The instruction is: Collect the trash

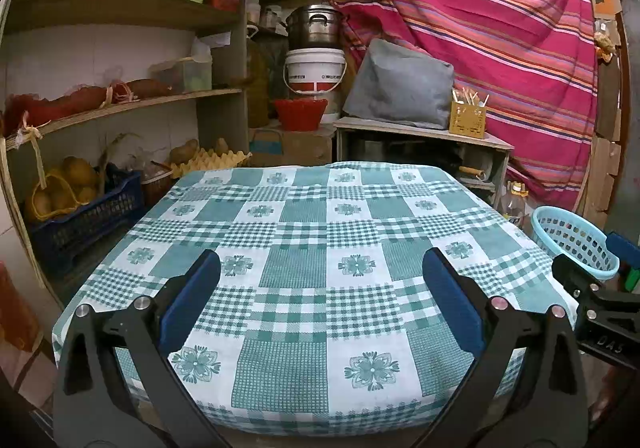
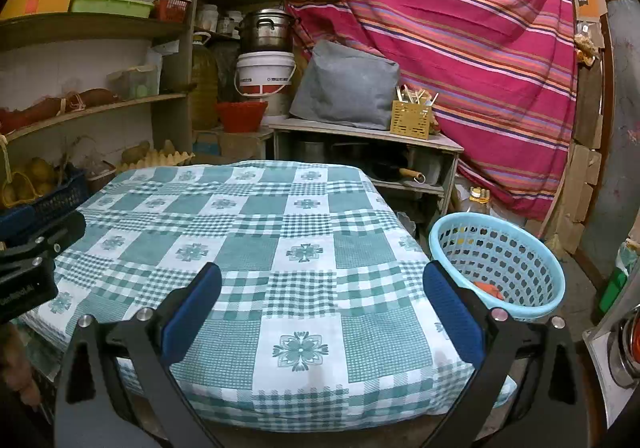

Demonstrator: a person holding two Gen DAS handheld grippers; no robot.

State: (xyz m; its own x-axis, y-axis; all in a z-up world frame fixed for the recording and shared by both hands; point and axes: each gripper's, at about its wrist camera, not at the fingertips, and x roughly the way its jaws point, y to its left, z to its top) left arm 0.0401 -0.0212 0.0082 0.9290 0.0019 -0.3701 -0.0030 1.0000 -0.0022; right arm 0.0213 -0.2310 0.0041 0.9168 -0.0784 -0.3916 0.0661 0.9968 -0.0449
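We hold our left tool (image 1: 321, 268) over the near edge of the surface (image 1: 304, 232), and its two blue pads are spread wide with nothing between them. Our right tool (image 2: 322, 280) hangs the same way, released and empty, with its pads far apart. The surface has a green and white checked cloth (image 2: 248, 248) on it, and it lies straight ahead of both tools.

To the right of our right tool, just past its right pad, a light blue basket (image 2: 460, 232) sits lower than the surface and beside it. Something orange (image 2: 489, 288) lies at the bottom of the basket; we cannot tell what it is. From the left tool, the basket shows far off to the right, past the right tool's black arm.

Ahead of both tools, beyond the surface, stand a white bucket (image 2: 264, 71), a red bowl (image 2: 242, 115) and a grey bag (image 2: 348, 83). Shelves (image 1: 120, 107) are ahead on the left, and a striped red cloth (image 1: 480, 27) hangs ahead on the right.
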